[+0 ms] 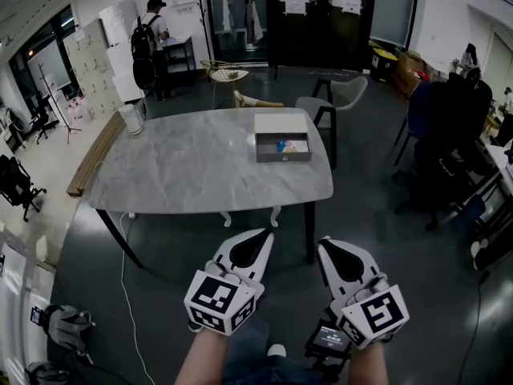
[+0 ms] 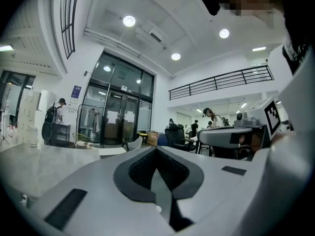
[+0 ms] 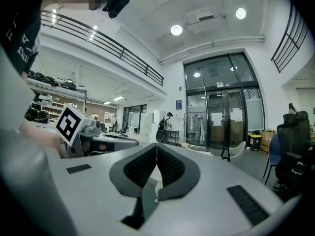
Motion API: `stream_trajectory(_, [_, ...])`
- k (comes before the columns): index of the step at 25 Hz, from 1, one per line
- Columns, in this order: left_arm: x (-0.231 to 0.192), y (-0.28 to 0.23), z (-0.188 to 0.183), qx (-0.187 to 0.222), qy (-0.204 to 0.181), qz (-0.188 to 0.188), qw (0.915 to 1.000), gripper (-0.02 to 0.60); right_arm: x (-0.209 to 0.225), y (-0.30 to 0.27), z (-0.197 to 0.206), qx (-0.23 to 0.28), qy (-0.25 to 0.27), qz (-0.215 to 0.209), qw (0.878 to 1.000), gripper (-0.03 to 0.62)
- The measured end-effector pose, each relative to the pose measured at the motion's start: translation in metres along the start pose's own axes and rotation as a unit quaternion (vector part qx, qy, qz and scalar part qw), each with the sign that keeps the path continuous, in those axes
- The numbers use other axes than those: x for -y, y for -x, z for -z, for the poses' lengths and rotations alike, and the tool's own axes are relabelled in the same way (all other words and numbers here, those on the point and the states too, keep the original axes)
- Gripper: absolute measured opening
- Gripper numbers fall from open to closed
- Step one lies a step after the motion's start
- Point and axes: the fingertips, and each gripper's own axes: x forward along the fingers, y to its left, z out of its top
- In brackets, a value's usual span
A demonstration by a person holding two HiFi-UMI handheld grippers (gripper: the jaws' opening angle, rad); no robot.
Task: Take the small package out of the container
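Head view: the left tongs (image 1: pixel 258 237) and right tongs (image 1: pixel 327 247), white and tapered, hang low at lower centre, well short of the counter (image 1: pixel 184 167), so reaching looks not yet begun; on that grey-veined marble slab, toward upper right, a shallow grey rectangular container (image 1: pixel 282 158) holds the small package (image 1: pixel 282 145), blue, lying inside.

Left gripper view: the dark ribbed pads (image 2: pixel 140 168) meet, nothing between them.

Right gripper view: its pads (image 3: pixel 170 166) are likewise pressed together, empty.

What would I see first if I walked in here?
The left tongs and right tongs, white, shut and empty, stick out at the bottom. Ahead stands a grey table with an open box near its right end, a small blue thing inside.
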Motion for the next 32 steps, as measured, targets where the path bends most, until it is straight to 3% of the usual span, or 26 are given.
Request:
stream_trajectory(21, [-0.153, -0.157, -0.02, 0.011, 0.013, 0.068, 0.9975, 0.012, 0.091, -0.177, -0.012, -0.029, 0.017, 0.057, 0.998, 0.025])
stream_trajectory(32, [-0.209, -0.191, -0.009, 0.001, 0.024, 0.089, 0.9957, 0.012, 0.116, -0.244, 0.006, -0.063, 0.02, 0.077, 0.995, 0.025])
